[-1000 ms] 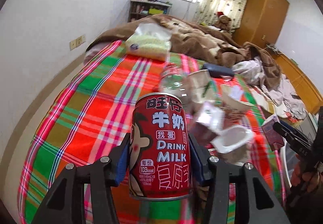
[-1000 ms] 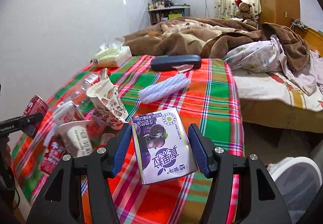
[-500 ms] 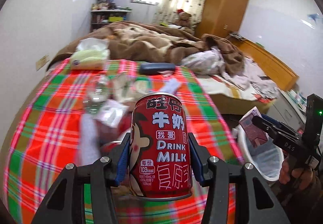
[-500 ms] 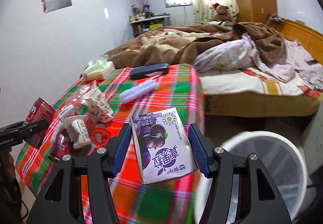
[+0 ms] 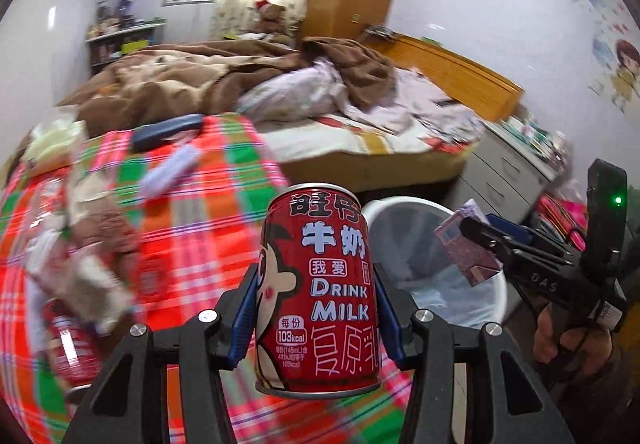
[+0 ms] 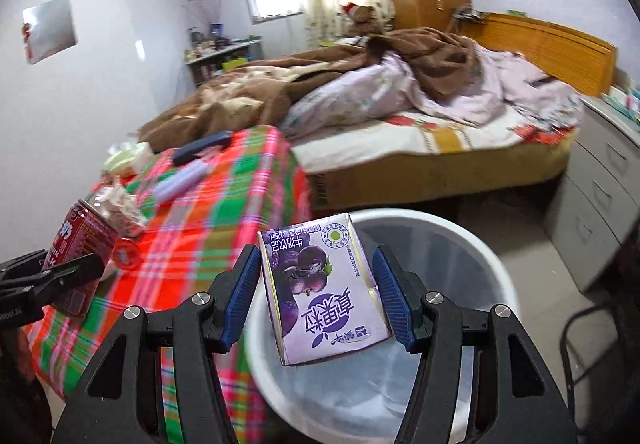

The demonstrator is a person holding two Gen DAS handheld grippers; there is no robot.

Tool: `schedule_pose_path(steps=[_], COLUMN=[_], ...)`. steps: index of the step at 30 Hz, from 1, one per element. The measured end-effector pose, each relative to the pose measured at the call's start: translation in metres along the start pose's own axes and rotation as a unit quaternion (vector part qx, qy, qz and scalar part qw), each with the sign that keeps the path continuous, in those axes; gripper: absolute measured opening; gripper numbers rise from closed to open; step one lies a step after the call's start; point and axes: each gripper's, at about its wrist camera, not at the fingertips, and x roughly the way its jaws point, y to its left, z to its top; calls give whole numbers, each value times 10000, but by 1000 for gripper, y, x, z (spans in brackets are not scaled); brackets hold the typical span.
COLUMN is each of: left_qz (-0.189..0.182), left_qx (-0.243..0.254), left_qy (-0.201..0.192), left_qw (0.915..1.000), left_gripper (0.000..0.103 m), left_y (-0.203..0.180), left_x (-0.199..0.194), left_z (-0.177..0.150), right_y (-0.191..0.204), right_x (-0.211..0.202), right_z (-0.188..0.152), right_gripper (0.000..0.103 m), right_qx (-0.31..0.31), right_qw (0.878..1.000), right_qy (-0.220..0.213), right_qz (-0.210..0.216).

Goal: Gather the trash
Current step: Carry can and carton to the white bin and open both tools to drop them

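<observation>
Over the bin (image 6: 472, 240), right gripper (image 6: 318, 294) seemingly clamps carton (image 6: 324, 284)

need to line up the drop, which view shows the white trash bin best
The right wrist view: the white trash bin opens right under the purple carton. The left wrist view shows it partly hidden behind the red can.

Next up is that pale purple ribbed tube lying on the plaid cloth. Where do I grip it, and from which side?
Grip the pale purple ribbed tube at mid-length, coming from above with fingers straddling its narrow width. It lies flat and long on the plaid cloth.
</observation>
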Motion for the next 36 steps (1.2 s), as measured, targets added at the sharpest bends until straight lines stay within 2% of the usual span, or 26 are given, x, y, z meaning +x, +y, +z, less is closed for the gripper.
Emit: schedule_pose_path(steps=[6,9,14,21,26,31,36], left_qz=[-464,-561,-660,-637,-621,-559,-472], left_qx=[348,509,626,621,541,468,404], left_qy=[333,491,667,671,615,491,312], left_qw=[9978,9959,9936,9938,9947,9961,9976], left_gripper=[53,53,53,53,59,60,60], left_y=[-50,-69,-89,-93,-89,-80,-72], left_x=[40,59,81,91,89,78,60], left_z=[0,-2,-6,-3,0,3,5], right_y=[-30,-41,-56,-63,-63,-59,-52], right_x=[2,6,10,16,19,11,7], right_z=[-10,-15,-22,-26,-26,-24,-21], right_gripper=[60,60,60,60,61,70,70], right_qx=[246,234,297,268,290,281,259], right_qw=[9993,9981,9967,9955,9962,9968,9973], right_qy=[171,258,408,532,608,453,351], right_qz=[-230,-509,-635,-736,-553,-599,-583])
